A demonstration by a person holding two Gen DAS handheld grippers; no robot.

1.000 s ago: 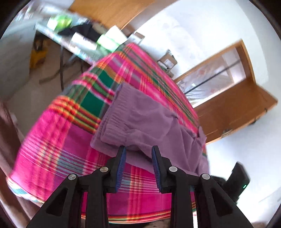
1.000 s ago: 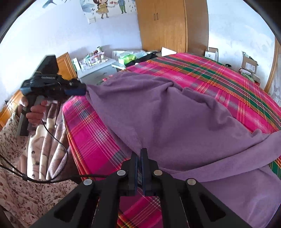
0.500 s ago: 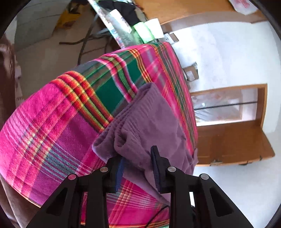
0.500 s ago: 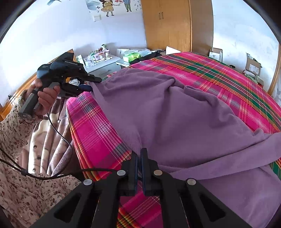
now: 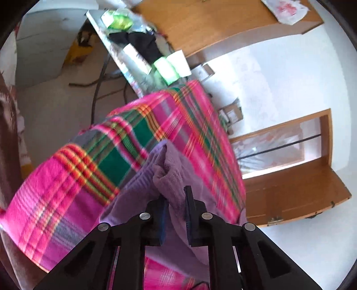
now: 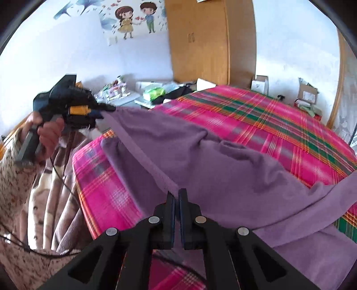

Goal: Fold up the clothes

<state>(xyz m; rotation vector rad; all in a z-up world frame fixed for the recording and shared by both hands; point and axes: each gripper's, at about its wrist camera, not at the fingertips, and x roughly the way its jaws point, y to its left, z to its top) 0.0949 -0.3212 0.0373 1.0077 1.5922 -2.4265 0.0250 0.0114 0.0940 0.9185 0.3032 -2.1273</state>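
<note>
No text, label, brand or number can be read in either view. The wall sticker (image 6: 136,20) far left in the right wrist view shows only two cartoon figures, no words. The packages (image 5: 166,69) on the far counter (image 5: 116,53) and the cardboard boxes (image 6: 260,84) by the wall are too blurred to read.

- Purple garment (image 6: 223,165): soft knit fabric, plain purple, with a ribbed hem band along the near edge.
- State: unfolded, rumpled, with broad folds across its middle.
- Pose: the hem edge is lifted and stretched taut between two pinched points; the remaining cloth sags and drapes downward.
- Location: spread over a pink, green and orange plaid bed cover, near the corner of the bed; one portion trails off to the right.
- Left wrist view: a bunched wad of the same cloth (image 5: 171,178), gathered into tight creases.
</note>
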